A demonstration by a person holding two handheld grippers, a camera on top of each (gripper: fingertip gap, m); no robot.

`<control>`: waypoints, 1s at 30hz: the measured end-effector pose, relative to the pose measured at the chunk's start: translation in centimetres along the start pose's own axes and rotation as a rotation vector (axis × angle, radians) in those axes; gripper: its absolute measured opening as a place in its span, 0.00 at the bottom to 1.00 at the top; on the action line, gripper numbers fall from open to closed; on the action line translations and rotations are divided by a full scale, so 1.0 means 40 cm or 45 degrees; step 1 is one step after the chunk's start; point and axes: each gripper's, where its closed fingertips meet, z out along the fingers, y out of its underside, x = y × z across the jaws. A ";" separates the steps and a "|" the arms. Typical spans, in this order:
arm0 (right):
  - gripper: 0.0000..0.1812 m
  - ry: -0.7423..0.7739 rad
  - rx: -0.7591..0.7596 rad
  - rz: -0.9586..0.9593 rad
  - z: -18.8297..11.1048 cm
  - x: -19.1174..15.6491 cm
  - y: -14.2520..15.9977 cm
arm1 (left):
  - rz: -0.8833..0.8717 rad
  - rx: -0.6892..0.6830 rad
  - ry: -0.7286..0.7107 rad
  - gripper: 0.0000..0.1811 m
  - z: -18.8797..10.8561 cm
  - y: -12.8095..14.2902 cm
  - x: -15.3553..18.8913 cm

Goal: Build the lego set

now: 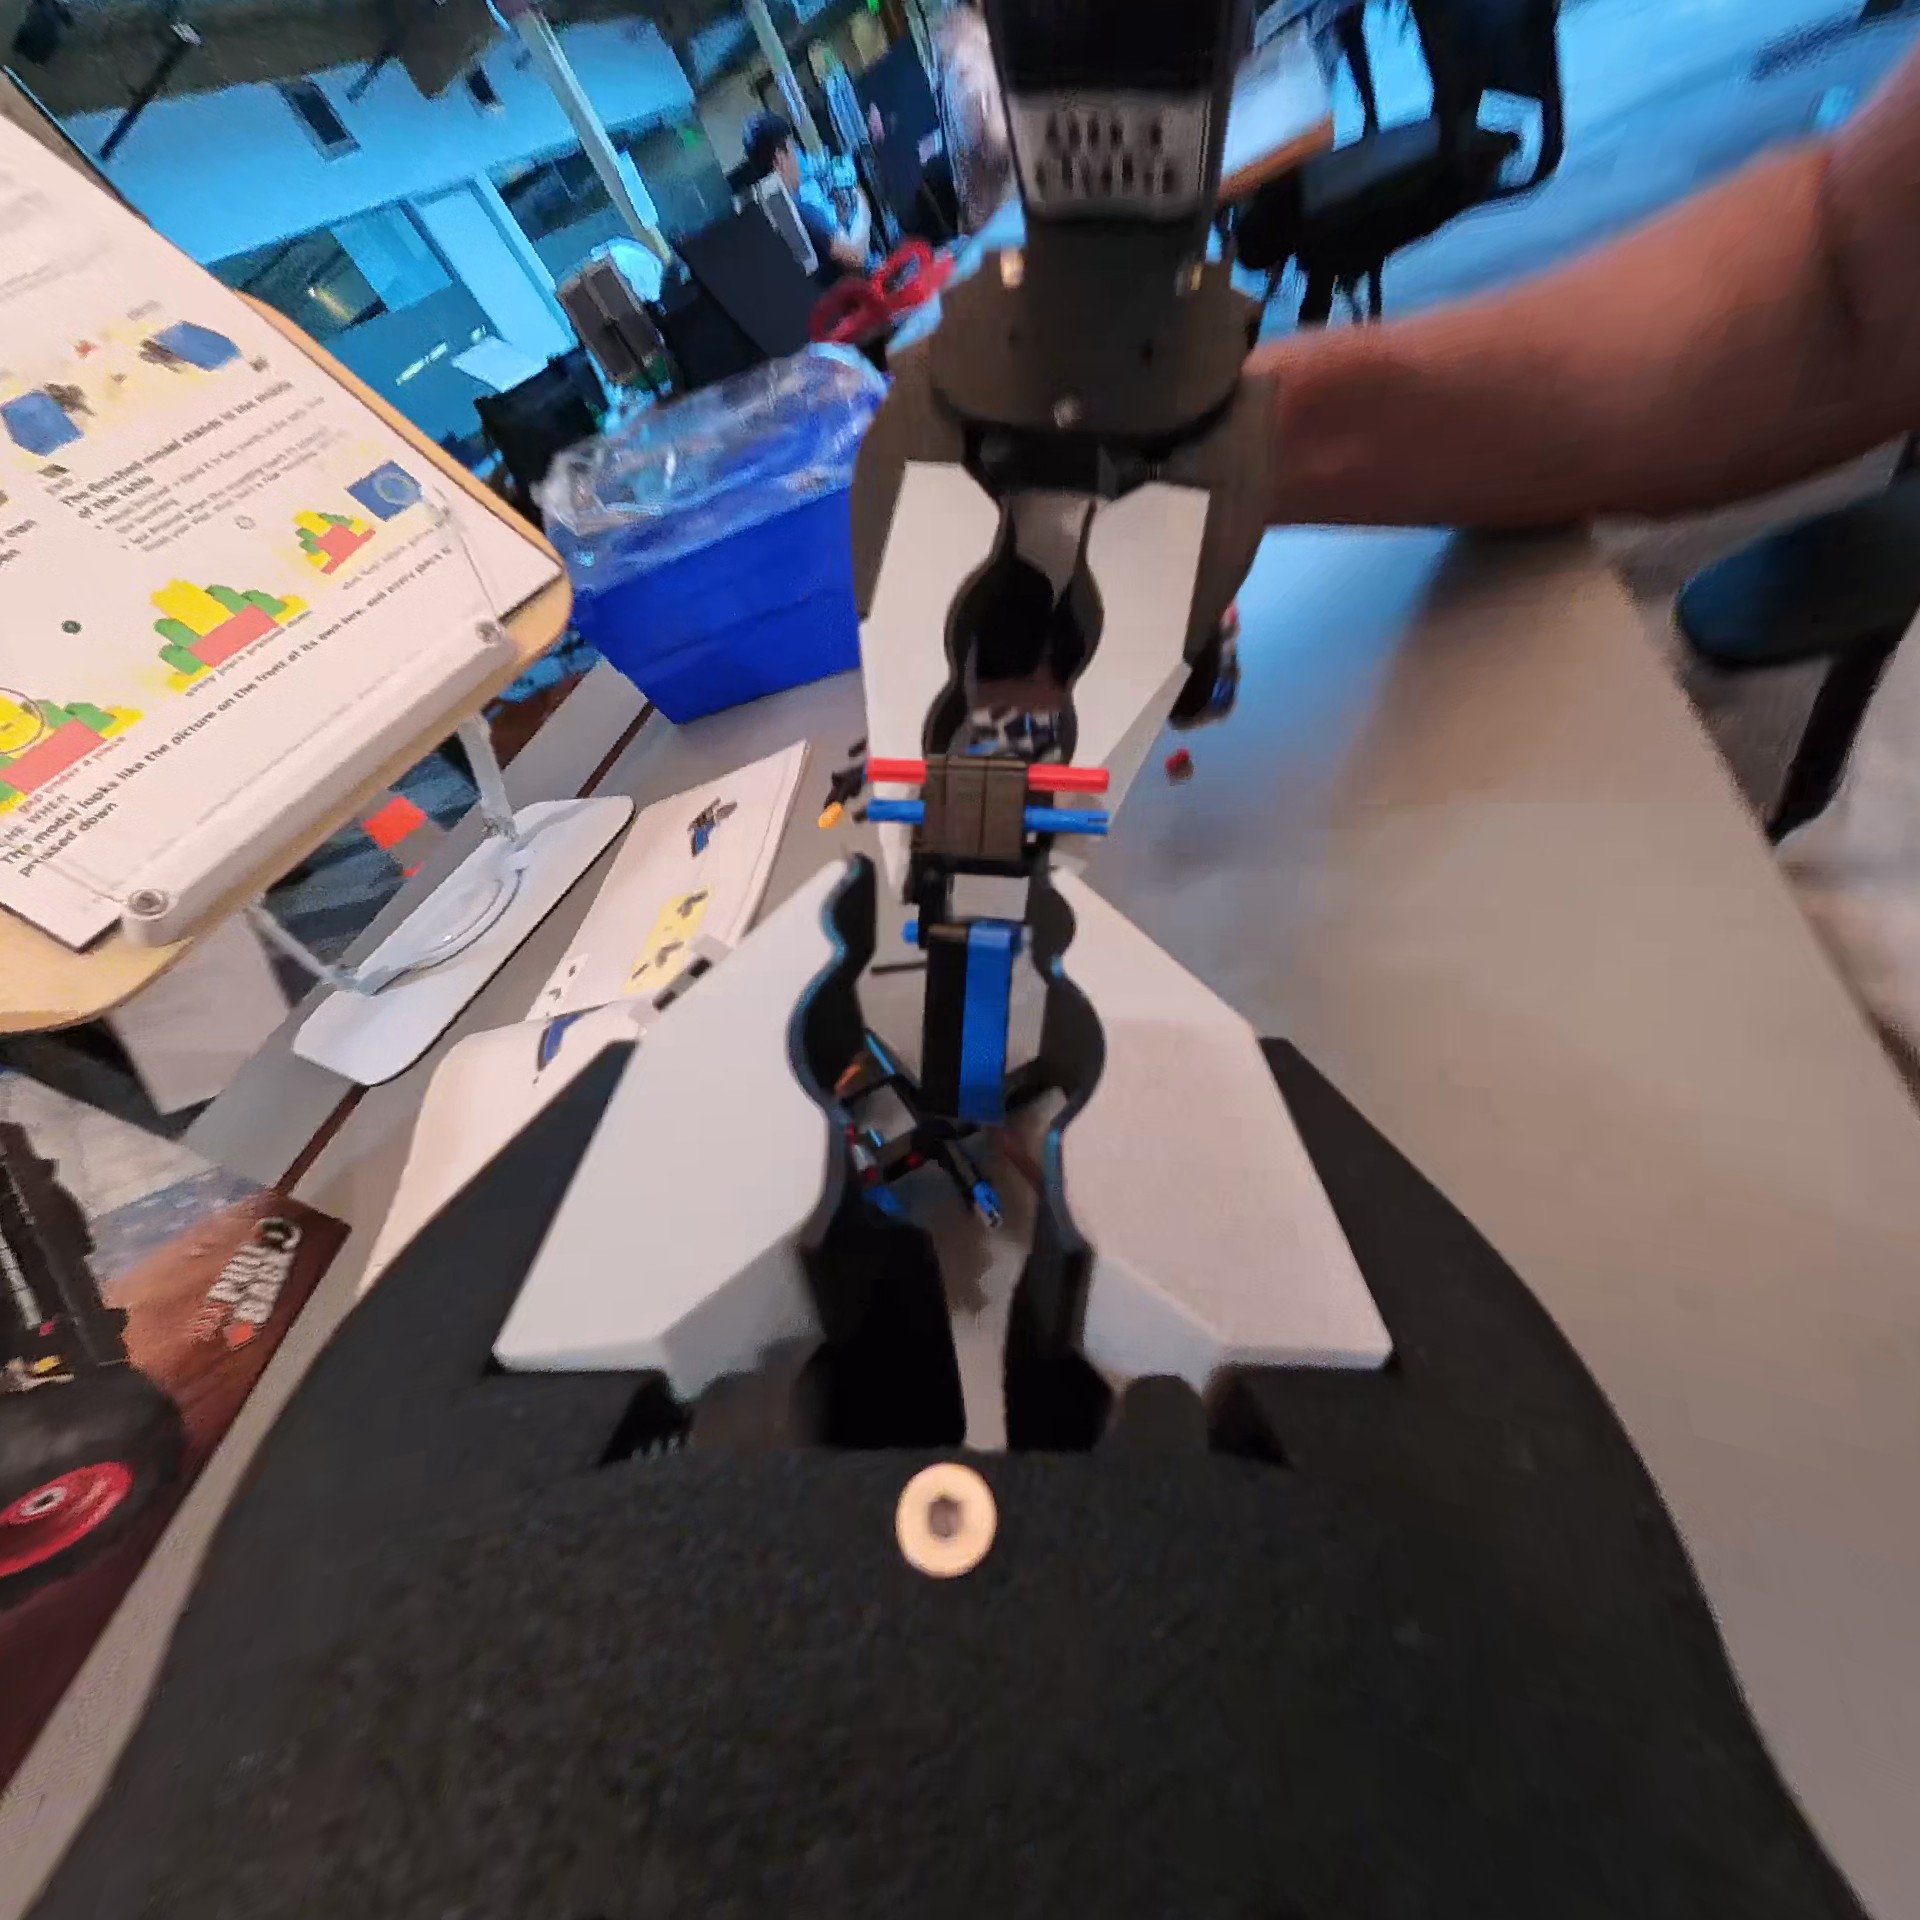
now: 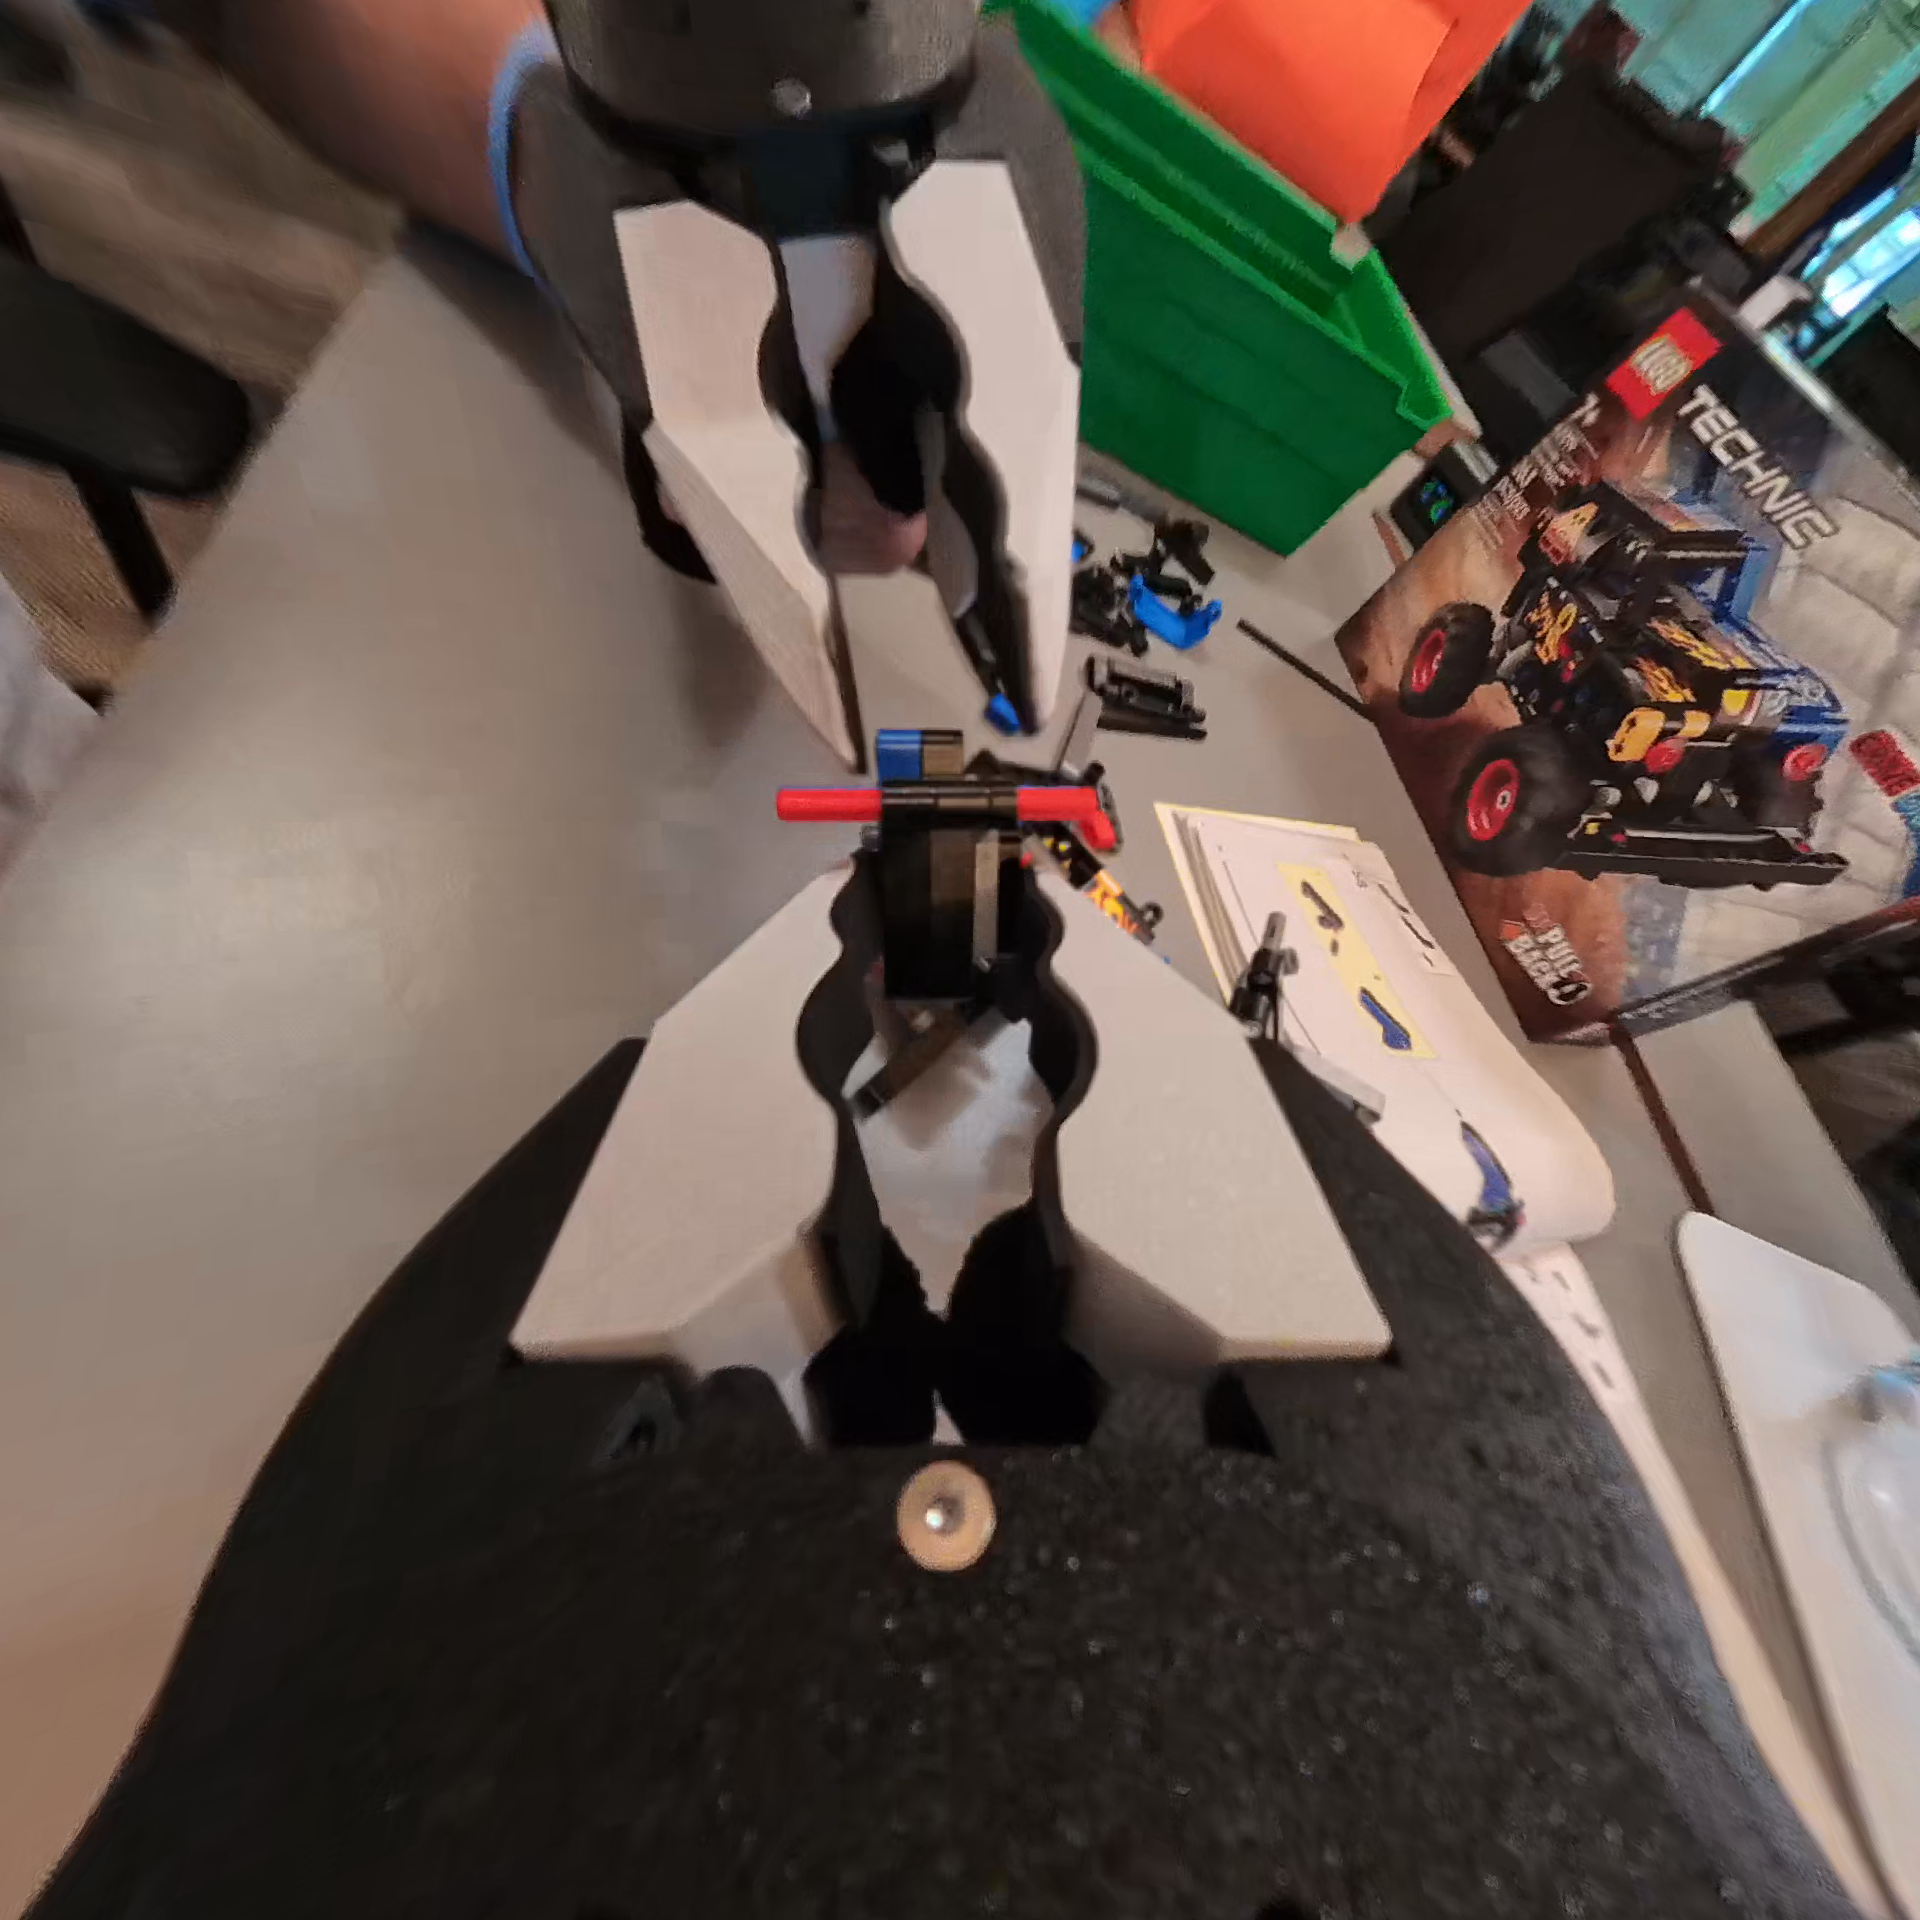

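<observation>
My left gripper (image 1: 956,878) is shut on a black beam with a blue part (image 1: 982,1018), held above the grey table (image 1: 1403,831). My right gripper (image 1: 982,821) comes in from the far side, facing it tip to tip. It is shut on a dark block (image 1: 977,805) with a red axle and a blue axle through it. The block touches the top of the beam piece; I cannot tell if they are joined. In the right wrist view my right gripper (image 2: 945,883) grips the block (image 2: 935,914). The left gripper (image 2: 935,740) faces it, with the blue part (image 2: 904,750) at its tips.
An open instruction booklet (image 2: 1351,935) lies on the table, with the set's box (image 2: 1621,707) beside it. Loose black and blue pieces (image 2: 1143,623) lie near a green bin (image 2: 1226,343). A blue bin (image 1: 727,582) and a sheet on a stand (image 1: 208,582) are at the left.
</observation>
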 end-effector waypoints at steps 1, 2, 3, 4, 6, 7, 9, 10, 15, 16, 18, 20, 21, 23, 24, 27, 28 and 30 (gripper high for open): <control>0.14 -0.015 0.071 0.053 -0.009 0.008 -0.010 | -0.054 0.041 0.016 0.18 -0.010 -0.012 -0.008; 0.14 -0.026 0.142 0.116 -0.018 0.018 -0.022 | -0.108 0.074 0.031 0.21 -0.019 -0.021 -0.016; 0.14 -0.048 0.209 0.172 -0.026 0.024 -0.033 | -0.149 0.092 0.047 0.22 -0.025 -0.025 -0.021; 0.13 -0.068 0.281 0.211 -0.032 0.027 -0.047 | -0.172 0.100 0.064 0.23 -0.028 -0.026 -0.022; 0.14 -0.088 0.425 0.244 -0.041 0.029 -0.074 | -0.185 0.118 0.087 0.23 -0.030 -0.029 -0.016; 0.14 -0.100 0.457 0.260 -0.040 0.026 -0.080 | -0.185 0.121 0.095 0.22 -0.029 -0.030 -0.010; 0.14 -0.145 0.478 0.290 -0.032 0.012 -0.087 | -0.179 0.130 0.093 0.21 -0.026 -0.034 -0.002; 0.14 -0.147 0.486 0.274 -0.027 0.006 -0.090 | -0.173 0.127 0.090 0.19 -0.024 -0.034 0.001; 0.14 -0.161 0.585 0.266 -0.025 -0.007 -0.117 | -0.172 0.159 0.105 0.09 -0.023 -0.040 0.015; 0.14 -0.165 0.592 0.271 -0.026 -0.006 -0.118 | -0.174 0.171 0.097 0.09 -0.023 -0.042 0.015; 0.14 -0.183 0.587 0.286 -0.026 -0.008 -0.116 | -0.192 0.187 0.102 0.09 -0.022 -0.041 0.016; 0.14 -0.182 0.585 0.307 -0.024 -0.006 -0.112 | -0.266 0.196 0.124 0.09 -0.021 -0.039 0.013; 0.14 -0.185 0.598 0.342 -0.024 -0.002 -0.114 | -0.316 0.211 0.134 0.09 -0.021 -0.042 0.009; 0.14 -0.219 0.616 0.454 -0.023 0.003 -0.119 | -0.414 0.247 0.167 0.08 -0.025 -0.050 0.004; 0.14 -0.250 0.622 0.519 -0.023 0.003 -0.123 | -0.455 0.259 0.183 0.07 -0.027 -0.052 0.001; 0.14 -0.293 0.619 0.751 -0.014 0.025 -0.123 | -0.479 0.240 0.124 0.07 -0.029 -0.042 -0.031; 0.14 -0.303 0.600 0.834 -0.007 0.033 -0.117 | -0.450 0.231 0.081 0.08 -0.032 -0.038 -0.046; 0.14 -0.350 0.586 1.001 -0.002 0.045 -0.108 | -0.378 0.203 -0.007 0.11 -0.039 -0.031 -0.073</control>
